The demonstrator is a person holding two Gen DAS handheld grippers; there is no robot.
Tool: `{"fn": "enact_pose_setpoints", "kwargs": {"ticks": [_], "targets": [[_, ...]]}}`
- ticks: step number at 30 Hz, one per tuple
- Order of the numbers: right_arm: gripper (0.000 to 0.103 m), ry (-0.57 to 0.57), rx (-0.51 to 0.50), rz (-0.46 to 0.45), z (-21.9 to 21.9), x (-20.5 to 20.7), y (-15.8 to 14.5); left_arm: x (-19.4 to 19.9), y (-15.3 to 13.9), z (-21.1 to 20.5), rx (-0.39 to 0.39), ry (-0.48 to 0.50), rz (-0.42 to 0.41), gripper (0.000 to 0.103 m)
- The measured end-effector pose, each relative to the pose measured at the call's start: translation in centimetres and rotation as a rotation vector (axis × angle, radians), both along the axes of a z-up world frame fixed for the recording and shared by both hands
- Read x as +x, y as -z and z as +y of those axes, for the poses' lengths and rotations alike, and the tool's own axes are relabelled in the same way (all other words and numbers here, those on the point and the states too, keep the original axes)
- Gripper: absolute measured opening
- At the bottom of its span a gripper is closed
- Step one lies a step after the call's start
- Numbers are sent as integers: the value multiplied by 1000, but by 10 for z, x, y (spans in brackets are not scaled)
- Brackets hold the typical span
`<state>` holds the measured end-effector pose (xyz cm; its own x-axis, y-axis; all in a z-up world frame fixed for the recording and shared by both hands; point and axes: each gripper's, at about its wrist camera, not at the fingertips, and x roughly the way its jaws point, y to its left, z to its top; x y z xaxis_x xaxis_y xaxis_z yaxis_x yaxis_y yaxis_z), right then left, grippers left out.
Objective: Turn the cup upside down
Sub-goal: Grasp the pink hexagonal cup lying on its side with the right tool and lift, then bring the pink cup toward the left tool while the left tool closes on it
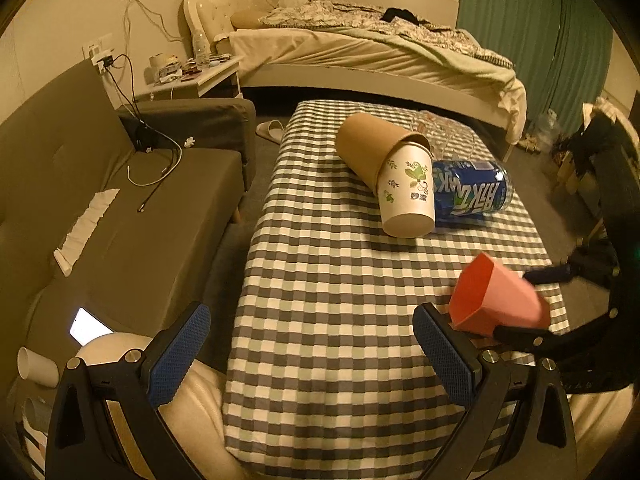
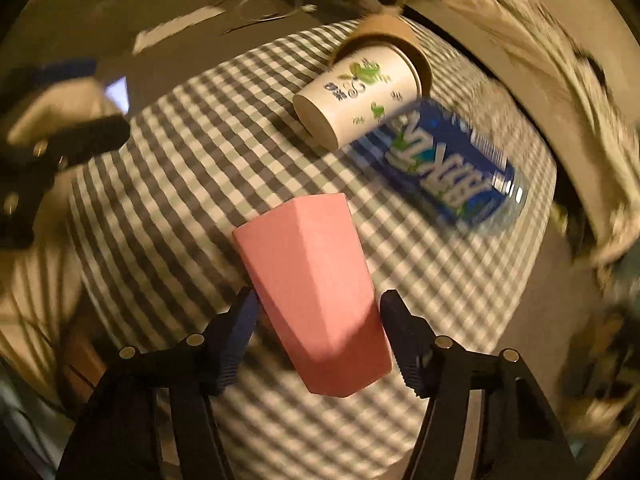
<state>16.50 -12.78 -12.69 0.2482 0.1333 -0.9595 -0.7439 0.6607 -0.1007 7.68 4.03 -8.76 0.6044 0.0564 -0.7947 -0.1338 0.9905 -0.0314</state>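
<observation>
A pink faceted cup [image 2: 316, 292] is held between the blue-padded fingers of my right gripper [image 2: 316, 312], above the checkered tablecloth [image 2: 200, 152]. The cup is tilted, mouth pointing away from the camera; the view is motion-blurred. In the left wrist view the cup [image 1: 496, 300] shows at the right with its open mouth facing left, held by the right gripper [image 1: 532, 304]. My left gripper [image 1: 312, 356] is open and empty over the near end of the table [image 1: 320, 280].
A white leaf-printed paper cup nested in a brown sleeve [image 1: 392, 176] lies on its side mid-table, beside a blue bottle [image 1: 472, 192]. A grey sofa [image 1: 120, 200] with cables stands left; a bed [image 1: 380, 52] is behind.
</observation>
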Motion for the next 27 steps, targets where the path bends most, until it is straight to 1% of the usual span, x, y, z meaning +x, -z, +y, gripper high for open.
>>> {"fn": "enact_pose_setpoints", "kwargs": {"ticks": [2, 4, 5, 6, 7, 8, 10, 13, 14, 16, 17, 19, 20, 21, 22, 24, 27], "targets": [[62, 84, 32, 45, -1, -1, -1, -6, -2, 7, -11, -1, -16, 103], [62, 202, 76, 73, -1, -7, -3, -12, -4, 15, -29, -5, -29, 103], [61, 246, 96, 80, -5, -17, -3, -14, -4, 18, -37, -8, -34, 103], [61, 332, 135, 84, -7, -20, -4, -16, -3, 21, -44, -10, -35, 103], [61, 426, 176, 82, -9, -23, -6, -17, -3, 24, -46, -13, -33, 103], [61, 483, 207, 81, -12, -26, -7, -18, -3, 26, -41, -17, -31, 103], [60, 651, 313, 68, -12, -33, -4, -20, -3, 30, -29, -14, -34, 103], [60, 806, 377, 19, -7, -39, 7, -24, -2, 35, -11, -6, -37, 103], [60, 829, 391, -7, -4, -42, 7, -25, -1, 37, -6, -5, -37, 103], [60, 829, 371, -38, 8, -44, 10, -27, 0, 40, -7, -6, -40, 103], [60, 823, 357, -40, 15, -41, 12, -28, 1, 41, -9, -8, -40, 103], [60, 833, 368, -30, 14, -39, 14, -27, 2, 41, -14, -15, -39, 103], [60, 839, 393, -19, -2, -40, 12, -27, 1, 41, -13, -15, -41, 103], [60, 842, 414, -14, -5, -40, 10, -28, 0, 41, -9, -15, -44, 103], [60, 844, 425, -19, -9, -41, 6, -29, -1, 40, -5, -16, -47, 103], [68, 833, 435, -52, -15, -46, -9, -30, -4, 37, -2, -17, -50, 103], [69, 793, 459, -136, -24, -56, -37, -31, -9, 27, -1, -13, -54, 103]]}}
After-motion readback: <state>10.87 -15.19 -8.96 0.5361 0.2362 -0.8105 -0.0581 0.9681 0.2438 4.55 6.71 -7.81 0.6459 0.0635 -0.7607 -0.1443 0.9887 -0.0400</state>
